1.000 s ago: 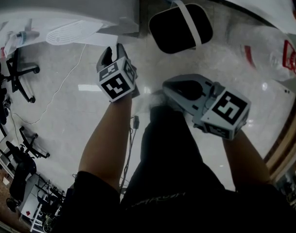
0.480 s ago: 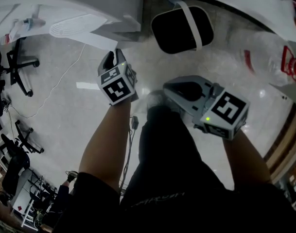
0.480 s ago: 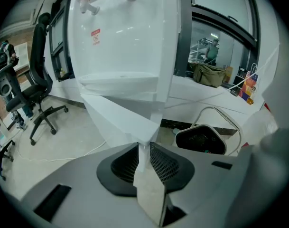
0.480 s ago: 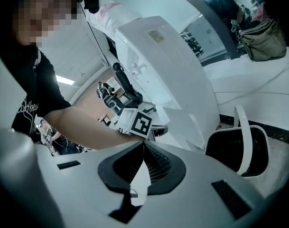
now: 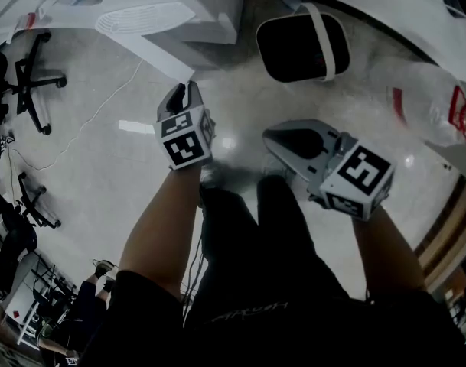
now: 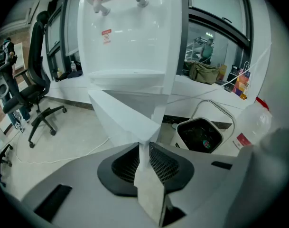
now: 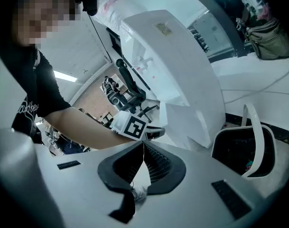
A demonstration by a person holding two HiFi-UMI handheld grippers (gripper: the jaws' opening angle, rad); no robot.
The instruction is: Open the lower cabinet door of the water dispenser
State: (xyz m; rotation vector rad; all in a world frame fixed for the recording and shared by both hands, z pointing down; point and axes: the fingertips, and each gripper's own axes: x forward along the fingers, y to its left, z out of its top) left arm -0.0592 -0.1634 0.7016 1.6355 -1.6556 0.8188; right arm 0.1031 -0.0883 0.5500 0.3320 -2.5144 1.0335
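The white, boxy water dispenser [image 6: 130,37] stands straight ahead of the left gripper [image 6: 144,150], and its flat white lower cabinet door [image 6: 123,113] is already swung partway out from the body, its free edge pointing at the gripper. That edge runs upright and sits between the left gripper's jaws, which have just been closing and now stand narrow, pinched on the thin panel. In the head view, the same gripper [image 5: 183,92] reaches forward and down to the door's [image 5: 167,58] outer corner, just below the dispenser's front. The right gripper [image 5: 272,138] hangs well apart, over the person's legs, jaws together on nothing, so the left hand is the one placed to act. The door's far side appears to be hinged at the dispenser, so the coming pull probably needs to follow an arc around that side, not a straight tug. A black plastic bin with a white handle [image 5: 301,48] stands just beside the dispenser.
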